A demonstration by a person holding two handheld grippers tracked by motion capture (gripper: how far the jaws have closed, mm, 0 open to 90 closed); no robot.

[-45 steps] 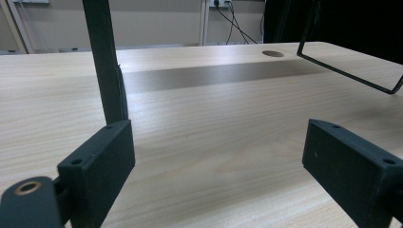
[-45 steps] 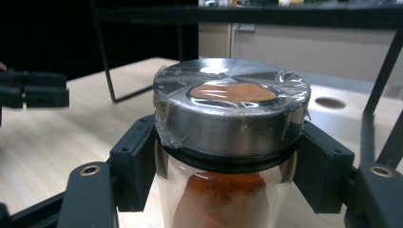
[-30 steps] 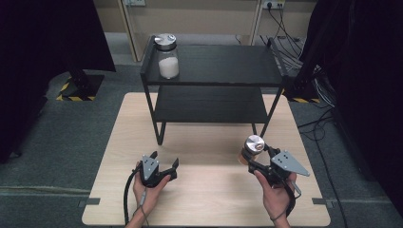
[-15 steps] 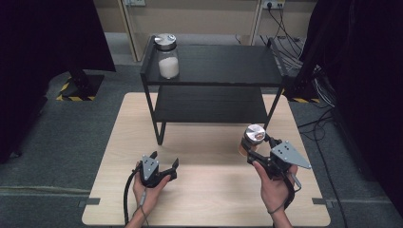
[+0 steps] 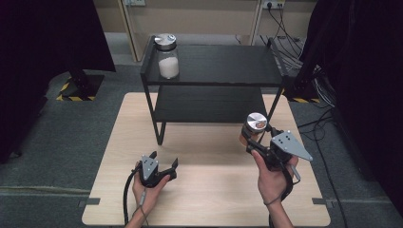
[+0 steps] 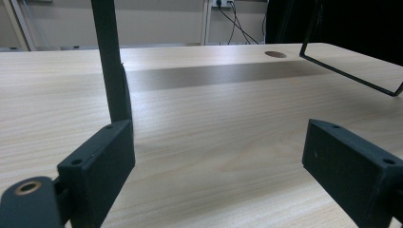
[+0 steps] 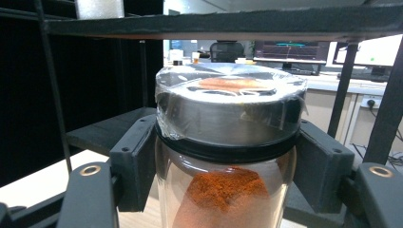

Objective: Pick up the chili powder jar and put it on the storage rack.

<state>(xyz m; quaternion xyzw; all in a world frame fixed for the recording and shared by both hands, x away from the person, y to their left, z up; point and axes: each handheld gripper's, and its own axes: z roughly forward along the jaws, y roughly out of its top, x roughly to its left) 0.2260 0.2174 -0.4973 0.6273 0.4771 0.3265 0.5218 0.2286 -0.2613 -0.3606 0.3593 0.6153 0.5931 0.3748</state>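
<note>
Two glass jars are in play: a clear glass jar of white powder with a metal lid (image 5: 167, 56) stands on the top shelf of the black metal two-tier rack (image 5: 214, 78), at its left end, and a clear glass jar of orange-red spice with a film-wrapped metal lid (image 5: 253, 127) is held off the light wooden table (image 5: 214, 190) near the rack's front right leg. The spice jar is clamped between the jaws of the right gripper (image 5: 252, 142), which are closed on the glass just under the lid, one pad on each side, as seen in the right gripper view (image 7: 230, 142). A grip just below the wider lid is judged sensible, since the lid rim would check any downward slip. The jar's long axis is kept close to vertical, lid upward and base toward the table, so the powder lies settled in the lower part. Placement on the rack beside the white jar seems the likely aim, though the shelf cannot be told. The left gripper (image 5: 159, 164) is rested low near the table's front edge, its jaws spread apart with nothing between them, as the left gripper view (image 6: 218, 156) confirms; it is kept well apart from the jar, out of the way.
</note>
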